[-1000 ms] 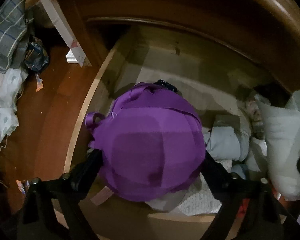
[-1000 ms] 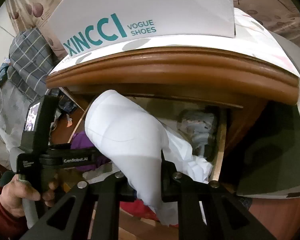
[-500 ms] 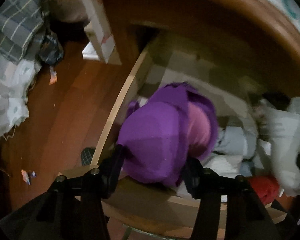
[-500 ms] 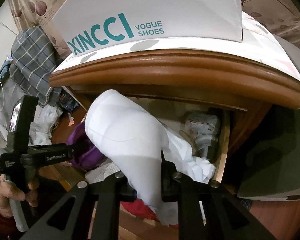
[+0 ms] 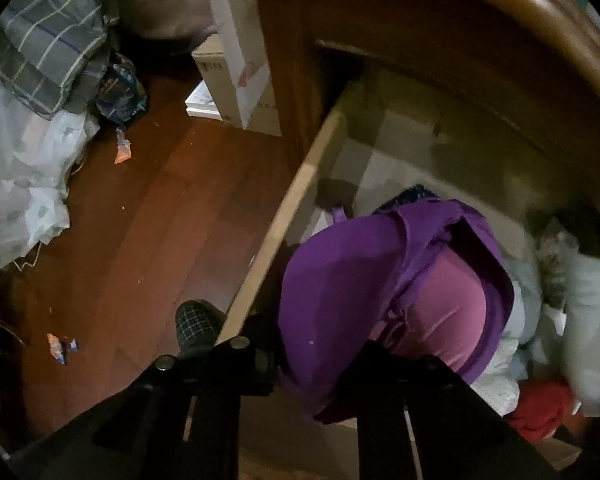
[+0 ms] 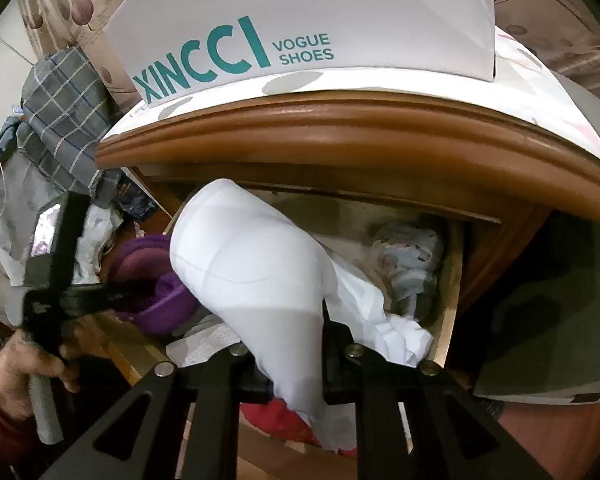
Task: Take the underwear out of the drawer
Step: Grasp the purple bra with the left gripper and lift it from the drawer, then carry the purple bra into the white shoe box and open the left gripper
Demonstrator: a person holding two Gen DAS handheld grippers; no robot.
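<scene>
Already both of my grippers have cloth in them. My left gripper (image 5: pixel 320 360) is clenched on the purple bra (image 5: pixel 364 280), its padded cup pinched between the fingers with the pink lining (image 5: pixel 440 312) turned toward me; the garment hangs over the front left corner of the open drawer (image 5: pixel 276 232), above the other folded things inside. My right gripper (image 6: pixel 296 364) is clamped on the white bra (image 6: pixel 244 264), whose moulded cup stands up out of the fingers while the rest trails crumpled down into the drawer's right half, beside a pale patterned bundle (image 6: pixel 408 256) at the back.

Both pieces look light to me, so weight should be no trouble. The cups seem foamy and springy: they give under the pads yet hold their dome, so a pinch on the cup's edge ought to stay firm without crushing anything. The fabric looks smooth, perhaps a little slick, and I would trust a hold on the thicker seam or band more than one on the thin lining. Nothing here is fragile.

What I would watch is the loose part. A purple strap loop (image 5: pixel 338 214) dangles near the drawer's side wall, and the white one's tail lies among the red cloth (image 6: pixel 276 412) and a white lacy fabric (image 6: pixel 204 344) below; either could snag or drag a neighbour along when lifted, so a straight, unhurried pull upward seems wisest.
</scene>
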